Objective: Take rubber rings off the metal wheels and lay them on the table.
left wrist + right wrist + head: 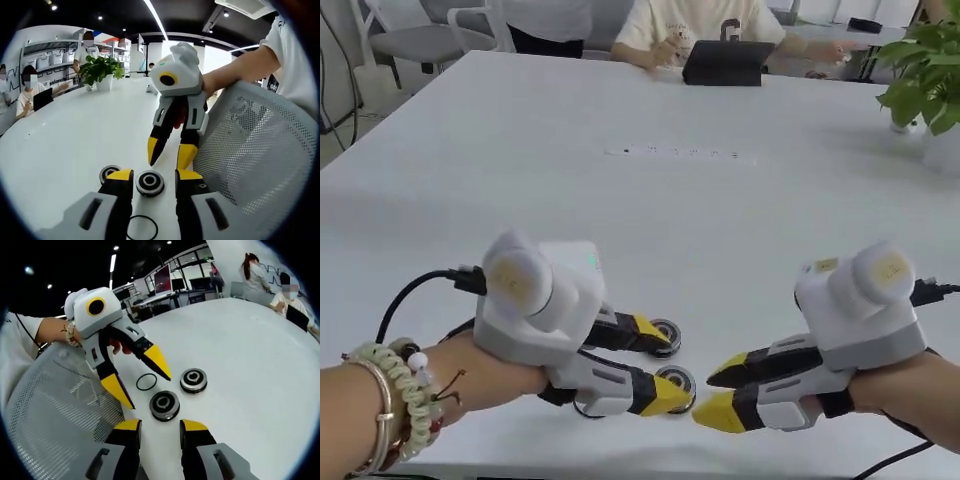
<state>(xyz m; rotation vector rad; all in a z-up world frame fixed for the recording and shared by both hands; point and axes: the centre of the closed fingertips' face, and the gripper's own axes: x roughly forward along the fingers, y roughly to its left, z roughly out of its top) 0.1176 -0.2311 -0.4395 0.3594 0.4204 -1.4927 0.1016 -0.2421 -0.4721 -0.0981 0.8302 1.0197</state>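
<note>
Jaws apart, left gripper [147, 390] straddles round silver metal wheel [150, 182]; right gripper [168, 161], twelve o'clock, also gapes. Next, probably pinch its black rubber ring [165, 418]

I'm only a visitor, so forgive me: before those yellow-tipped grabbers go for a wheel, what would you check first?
1. Left gripper jaws open: ok.
2. Right gripper jaws open: ok.
3. Nearer metal wheel lined up between the left gripper's jaws: ok.
4. Rubber left on that wheel to pull off: cannot tell.
5. Loose rubber ring lying flat on the table, apart from both wheels: ok.
6. Other metal wheel clear of both grippers: ok.
</note>
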